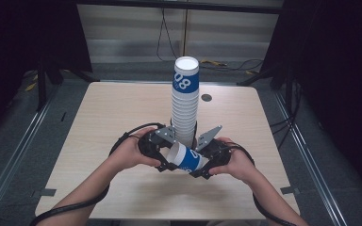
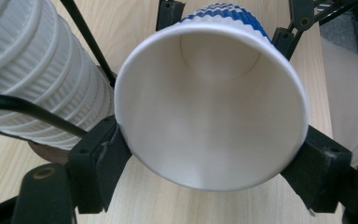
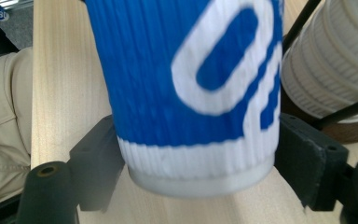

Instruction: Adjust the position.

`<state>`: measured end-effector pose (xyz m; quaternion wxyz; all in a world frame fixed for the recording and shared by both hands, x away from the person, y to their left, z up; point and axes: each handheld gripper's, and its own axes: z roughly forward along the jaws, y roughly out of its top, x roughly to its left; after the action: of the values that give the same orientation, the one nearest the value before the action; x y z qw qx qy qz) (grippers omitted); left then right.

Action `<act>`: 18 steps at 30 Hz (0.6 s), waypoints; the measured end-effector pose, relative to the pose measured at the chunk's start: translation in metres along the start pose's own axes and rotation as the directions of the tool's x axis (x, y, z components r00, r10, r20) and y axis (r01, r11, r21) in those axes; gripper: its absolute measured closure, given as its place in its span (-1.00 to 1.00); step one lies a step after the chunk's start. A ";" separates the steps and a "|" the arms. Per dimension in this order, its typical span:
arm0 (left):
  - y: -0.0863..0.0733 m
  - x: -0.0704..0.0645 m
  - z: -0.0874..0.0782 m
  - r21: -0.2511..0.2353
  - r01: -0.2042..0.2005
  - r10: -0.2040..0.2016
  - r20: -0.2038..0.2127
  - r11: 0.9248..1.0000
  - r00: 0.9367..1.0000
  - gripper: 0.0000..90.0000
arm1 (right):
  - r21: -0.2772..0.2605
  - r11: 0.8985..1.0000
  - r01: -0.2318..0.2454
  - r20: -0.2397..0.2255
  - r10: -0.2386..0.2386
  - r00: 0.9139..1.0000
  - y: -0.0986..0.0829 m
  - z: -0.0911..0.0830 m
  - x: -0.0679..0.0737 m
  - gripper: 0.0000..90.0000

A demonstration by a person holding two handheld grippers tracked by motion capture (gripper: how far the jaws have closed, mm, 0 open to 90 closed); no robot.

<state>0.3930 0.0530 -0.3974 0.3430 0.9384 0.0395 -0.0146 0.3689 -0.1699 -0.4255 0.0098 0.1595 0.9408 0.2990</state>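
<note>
I hold one blue-and-white paper cup (image 1: pixel 187 158) on its side just above the worktop (image 1: pixel 103 117), at 6 o'clock from the tall cup stack (image 1: pixel 185 101). My left hand-held gripper (image 1: pixel 166 165) pinches its open rim end, and my right hand-held gripper (image 1: pixel 199 173) pinches its base end.

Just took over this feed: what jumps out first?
A tall stack of cups stands upright mid-table. In front of it, one blue-and-white cup lies sideways between both claws: the left claw grips its open rim, the right claw its base.
</note>
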 end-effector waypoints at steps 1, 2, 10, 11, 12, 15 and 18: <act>0.000 0.000 -0.001 0.006 0.003 -0.003 0.001 1.000 1.000 -0.52 | -0.001 1.000 0.000 -0.001 0.000 1.000 -0.001 0.000 0.000 -0.53; -0.001 0.001 -0.002 0.008 0.001 -0.001 -0.003 1.000 1.000 -0.52 | 0.001 1.000 -0.003 0.002 0.003 1.000 -0.002 0.000 0.000 -0.55; -0.008 0.004 -0.007 0.058 0.029 -0.029 -0.010 0.998 1.000 -0.52 | -0.022 0.997 -0.076 0.019 0.077 0.997 -0.010 -0.007 -0.003 -0.67; -0.009 0.004 -0.008 0.065 0.036 -0.035 -0.016 0.997 0.999 -0.52 | -0.024 0.996 -0.084 0.019 0.084 0.996 -0.011 -0.008 -0.003 -0.67; -0.011 0.005 -0.009 0.077 0.036 -0.035 -0.019 0.996 0.999 -0.52 | -0.018 0.996 -0.092 0.023 0.092 0.995 -0.012 -0.008 -0.003 -0.68; -0.015 0.006 -0.010 0.092 0.058 -0.056 -0.024 0.994 0.998 -0.52 | -0.010 0.996 -0.090 0.036 0.091 0.995 -0.015 -0.009 -0.004 -0.69; -0.019 0.009 -0.012 0.105 0.062 -0.059 -0.029 0.993 0.998 -0.52 | -0.014 0.995 -0.099 0.038 0.100 0.994 -0.017 -0.009 -0.004 -0.69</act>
<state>0.4003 0.0757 -0.4011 0.2917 0.9537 0.0717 -0.0148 0.3665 -0.1898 -0.4280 0.0139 0.2117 0.9295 0.3016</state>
